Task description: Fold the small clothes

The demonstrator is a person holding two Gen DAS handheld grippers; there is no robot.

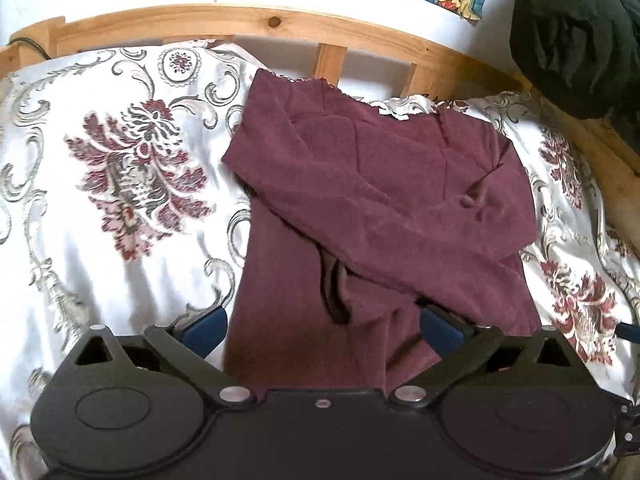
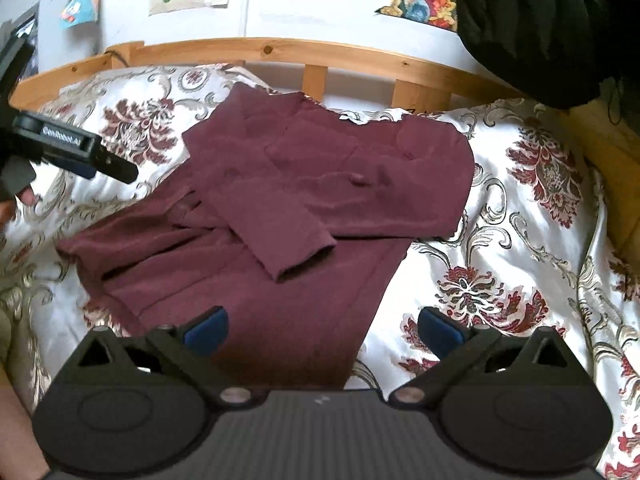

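Observation:
A maroon long-sleeved top [image 1: 360,184] lies on the floral bedspread [image 1: 100,160], both sleeves folded across its body. My left gripper [image 1: 320,326] is open and empty, held over the top's near hem. In the right wrist view the top [image 2: 280,208] lies spread in the middle, one sleeve cuff [image 2: 304,256] pointing at me. My right gripper [image 2: 322,330] is open and empty over the top's lower right edge. The left gripper [image 2: 116,170] shows at the left edge of that view, above the bedspread.
A wooden bed rail [image 1: 240,20] runs along the far side by a white wall. A dark bundle of fabric [image 1: 580,36] sits at the far right corner. The bedspread [image 2: 520,240] lies open left and right of the top.

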